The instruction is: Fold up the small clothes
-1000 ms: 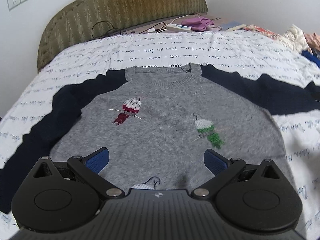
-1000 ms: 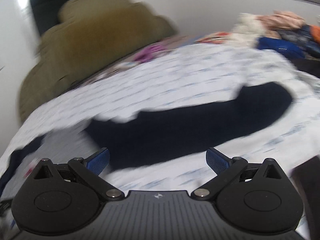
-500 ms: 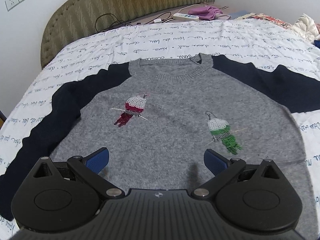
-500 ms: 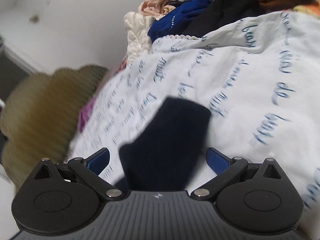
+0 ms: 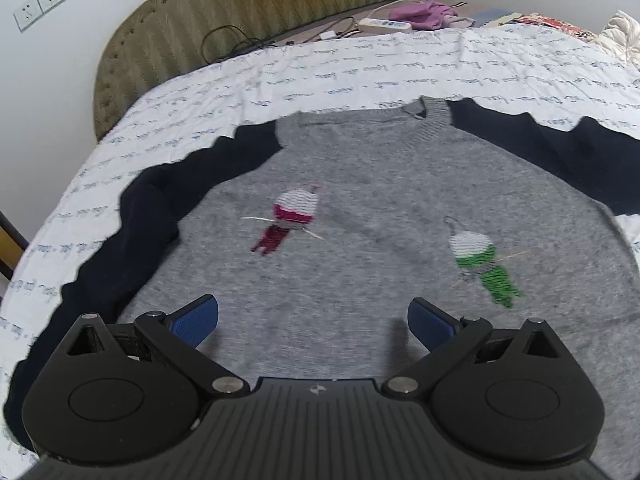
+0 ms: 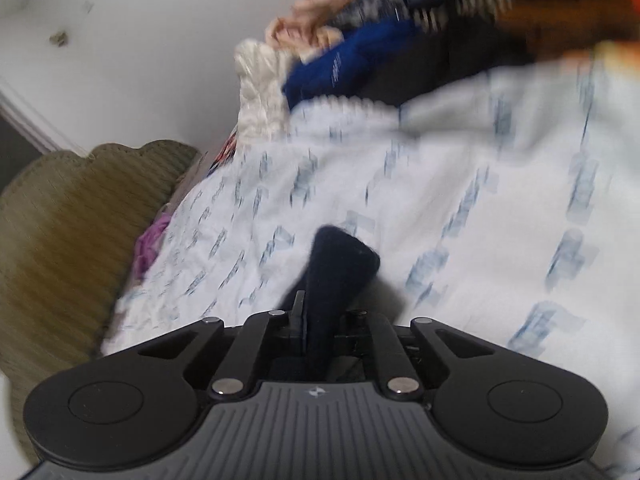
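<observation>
A sweater (image 5: pixel 380 208) lies flat on the bed (image 5: pixel 280 68) ahead of the left gripper's fingers (image 5: pixel 196 320), headboard (image 5: pixel 240 12) beyond; its sleeve (image 6: pixel 336 272) sits between the right gripper's fingers.

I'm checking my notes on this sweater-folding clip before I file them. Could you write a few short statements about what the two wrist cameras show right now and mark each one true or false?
1. The right gripper is clamped on the navy sleeve cuff. True.
2. The left gripper holds the hem of the grey sweater. False: its jaws stand wide apart above the sweater and grip nothing.
3. The sweater lies face up on the white bedspread, neckline toward the headboard. True.
4. Both embroidered birds are green. False: the left bird is red and white, the right bird green and white.
5. A pile of clothes lies beyond the held cuff. True.
</observation>
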### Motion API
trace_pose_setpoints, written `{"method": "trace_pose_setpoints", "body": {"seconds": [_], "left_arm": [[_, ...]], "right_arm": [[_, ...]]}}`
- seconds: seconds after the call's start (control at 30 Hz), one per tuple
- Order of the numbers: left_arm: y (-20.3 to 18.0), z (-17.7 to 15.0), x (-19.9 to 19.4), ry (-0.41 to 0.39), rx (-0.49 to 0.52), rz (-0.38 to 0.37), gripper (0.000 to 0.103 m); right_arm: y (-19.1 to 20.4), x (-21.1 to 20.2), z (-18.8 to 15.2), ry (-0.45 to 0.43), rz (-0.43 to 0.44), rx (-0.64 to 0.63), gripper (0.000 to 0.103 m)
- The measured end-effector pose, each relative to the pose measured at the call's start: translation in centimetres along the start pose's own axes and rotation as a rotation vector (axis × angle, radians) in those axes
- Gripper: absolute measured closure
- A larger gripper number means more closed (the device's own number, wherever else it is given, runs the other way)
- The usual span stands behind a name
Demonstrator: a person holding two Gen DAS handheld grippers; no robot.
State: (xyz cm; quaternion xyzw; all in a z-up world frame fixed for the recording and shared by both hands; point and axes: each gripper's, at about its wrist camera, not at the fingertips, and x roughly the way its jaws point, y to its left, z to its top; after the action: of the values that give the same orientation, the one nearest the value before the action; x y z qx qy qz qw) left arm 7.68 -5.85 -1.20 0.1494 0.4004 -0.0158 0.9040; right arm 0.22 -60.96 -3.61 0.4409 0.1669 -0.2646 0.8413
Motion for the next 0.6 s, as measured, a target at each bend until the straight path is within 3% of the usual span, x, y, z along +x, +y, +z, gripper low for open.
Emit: {"method": "trace_pose_setpoints", "body": {"seconds": [0.17,0.3,0.43,0.6], "left_arm": [[2.2,0.1,0.0,-0.014,-0.034,0.028,0.000],[4.5,0.2,0.4,-0.009,-0.075,0.035,0.000],[6.7,-0.1,0.8,-0.004,-0.110,0.051,0.000],[10.0,-0.9,0.9,0.006,-0.180,0.058,0.000]], "right_arm": [[3.2,-4.4,2.4,-0.191,-0.143,-0.228,0.094],[6.7,-6.1,1.6,-0.301,-0.259,-0.411,0.094],[12.3,-7.3,-2.3,-0.311,-0.166,-0.574,0.095],[21.1,-8.3,-9.6,-0.274,0.047,-0.752,0.095]]}}
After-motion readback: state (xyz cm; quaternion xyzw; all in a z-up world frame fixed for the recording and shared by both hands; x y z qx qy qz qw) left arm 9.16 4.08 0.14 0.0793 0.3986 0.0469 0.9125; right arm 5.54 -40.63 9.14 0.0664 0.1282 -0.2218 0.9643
